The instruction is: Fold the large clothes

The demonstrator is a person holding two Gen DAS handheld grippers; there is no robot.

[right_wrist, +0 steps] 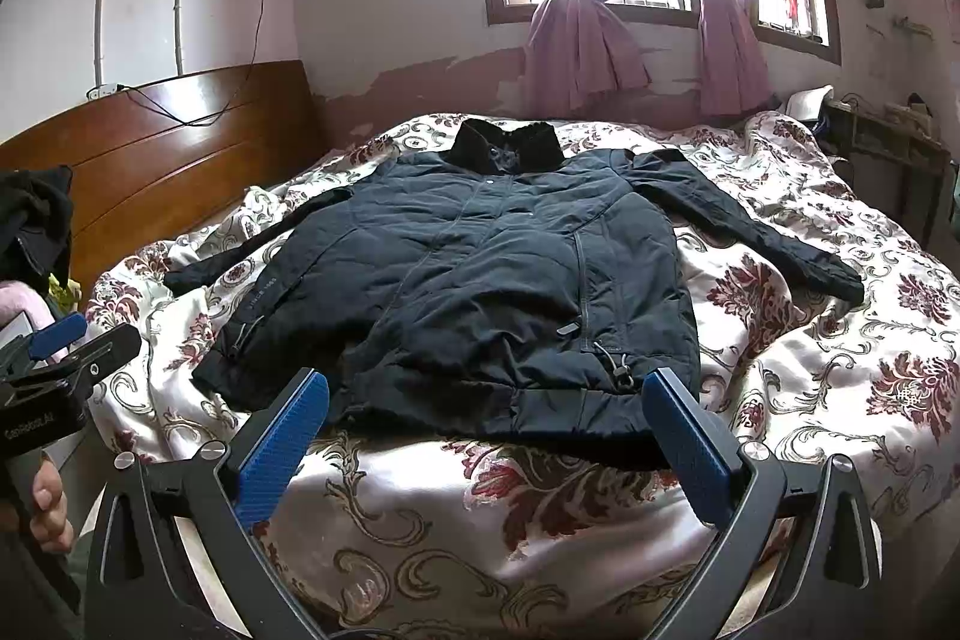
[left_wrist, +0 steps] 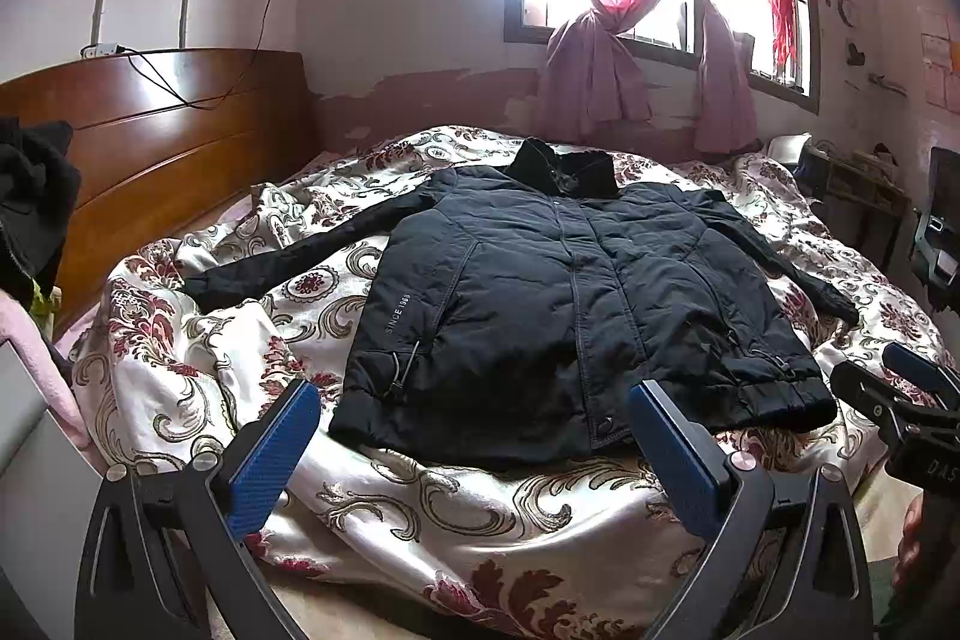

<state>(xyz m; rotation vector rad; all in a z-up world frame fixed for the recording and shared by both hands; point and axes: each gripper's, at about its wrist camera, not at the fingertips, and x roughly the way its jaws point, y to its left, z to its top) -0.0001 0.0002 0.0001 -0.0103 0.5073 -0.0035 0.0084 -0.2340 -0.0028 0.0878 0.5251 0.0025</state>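
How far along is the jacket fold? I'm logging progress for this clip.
Done: the black jacket lies flat, front up, on the floral bedspread, both sleeves spread out. In hand: nothing; the left tool and right tool hover open near the hem, apart from the fabric. Left: all folding, sleeves and body.

Black padded jacket (left_wrist: 558,292) spread flat, front side up, unfolded.

It lies on a floral quilt (left_wrist: 480,514) with its dark fleecy collar (left_wrist: 564,166) at the far end and its hem nearest the cameras. Both sleeves stretch outward and down to either side. The front placket is closed. White lettering "SINCE 1968" runs along one front seam, and drawcords with toggles show near the hem.
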